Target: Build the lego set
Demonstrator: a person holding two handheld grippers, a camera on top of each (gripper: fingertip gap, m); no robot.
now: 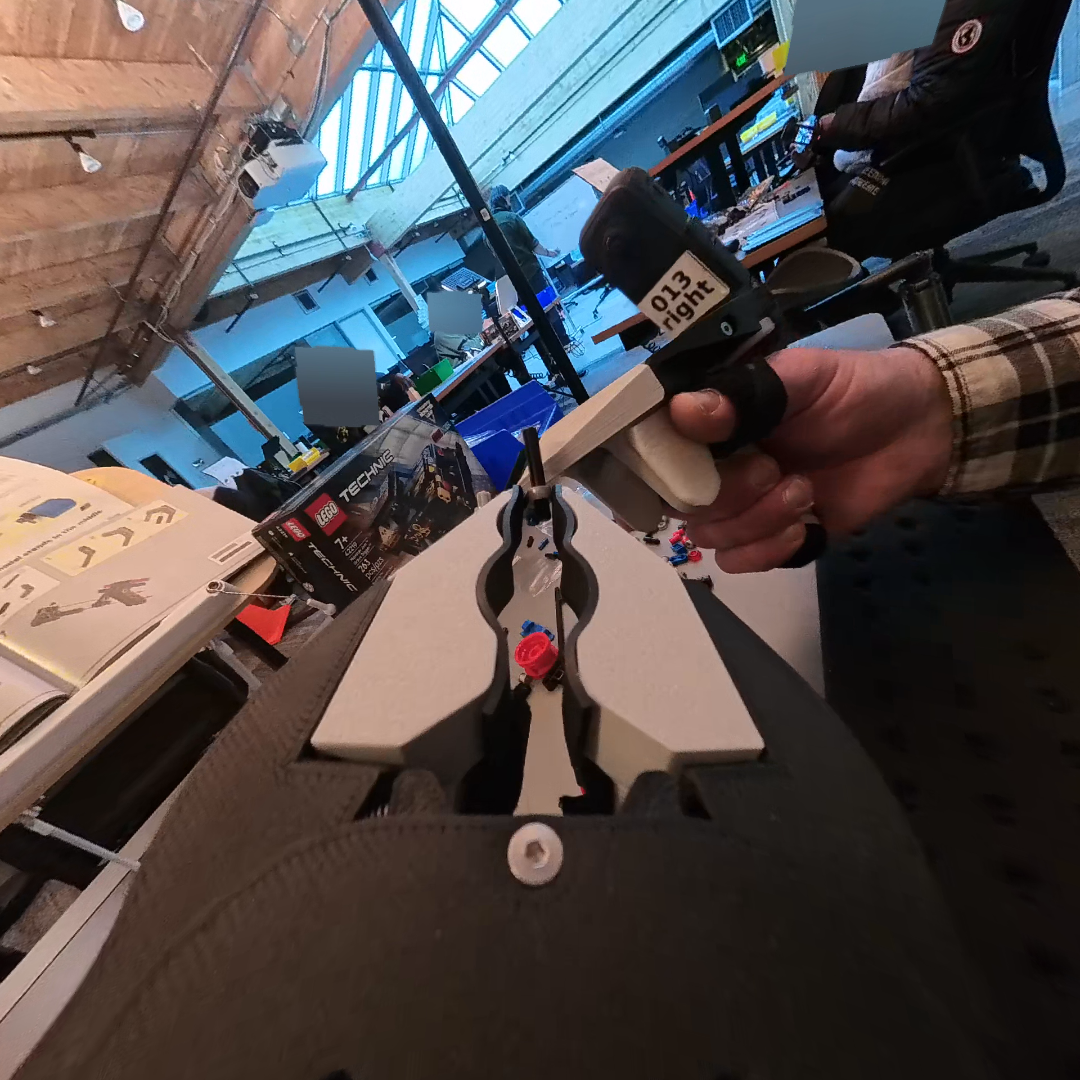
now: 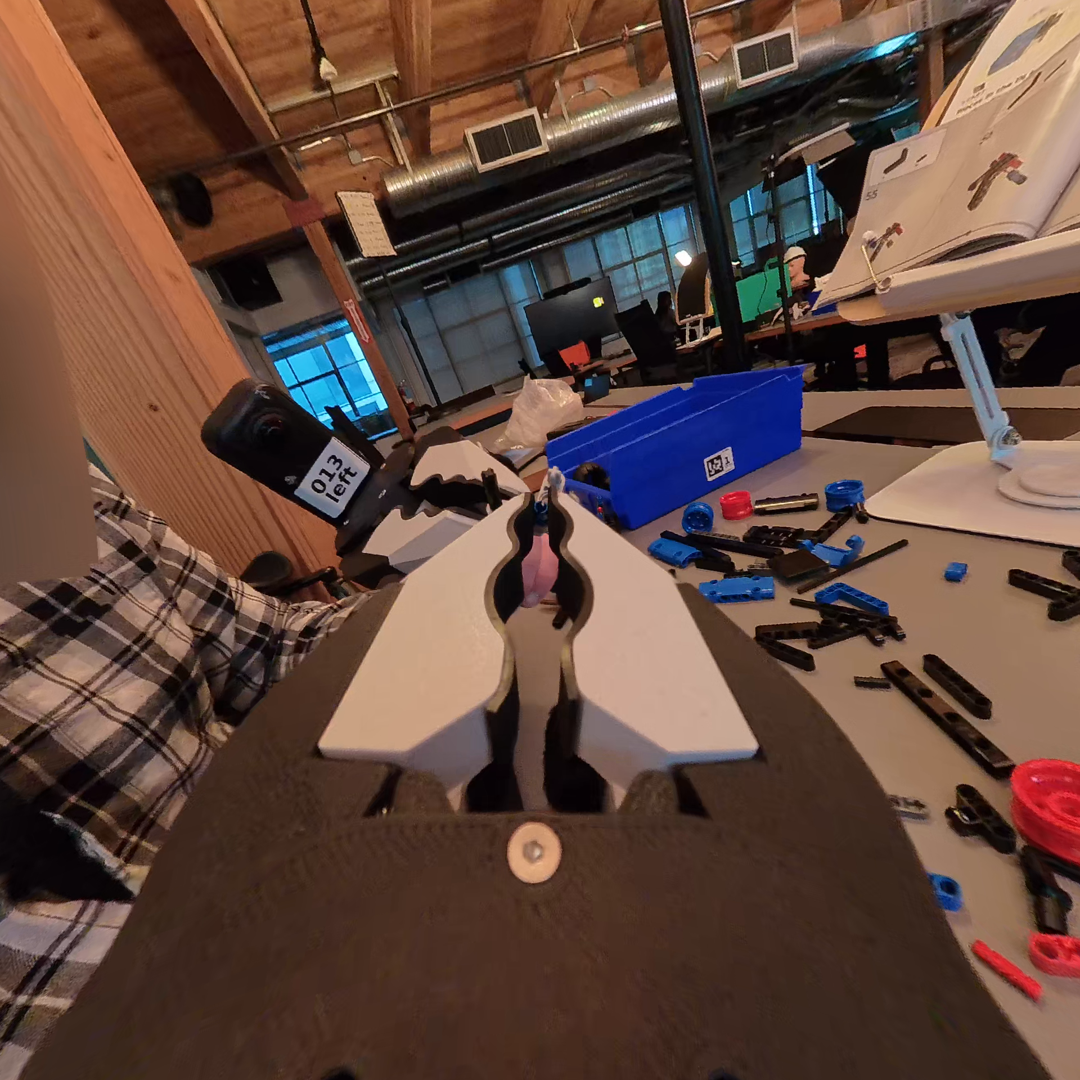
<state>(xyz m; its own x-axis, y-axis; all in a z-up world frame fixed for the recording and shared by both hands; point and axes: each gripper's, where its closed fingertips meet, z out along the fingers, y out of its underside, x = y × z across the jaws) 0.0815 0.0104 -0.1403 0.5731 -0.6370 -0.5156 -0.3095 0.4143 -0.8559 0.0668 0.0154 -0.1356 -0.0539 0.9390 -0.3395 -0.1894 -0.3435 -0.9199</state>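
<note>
My left gripper (image 1: 536,497) is shut on a short black axle (image 1: 533,453) that stands up from its tips, with a small grey bush (image 1: 539,494) at the pinch. My right gripper (image 2: 546,499) is shut on a small blue and pale piece (image 2: 552,482). In the left wrist view the right gripper (image 1: 558,459), held by a hand in a plaid sleeve, has its tips right beside the axle. In the right wrist view the left gripper (image 2: 467,497) and its axle (image 2: 490,484) sit just left of my right tips. Both are raised above the table.
Loose black, blue and red Lego pieces (image 2: 818,584) lie on the grey table (image 2: 964,643) with a red wheel (image 2: 1046,812) at the right. A blue bin (image 2: 672,444) stands behind them. An instruction booklet (image 1: 87,555) rests on a white stand (image 2: 982,397) beside the Lego box (image 1: 374,526). Left and right tips are no more than a few centimetres apart.
</note>
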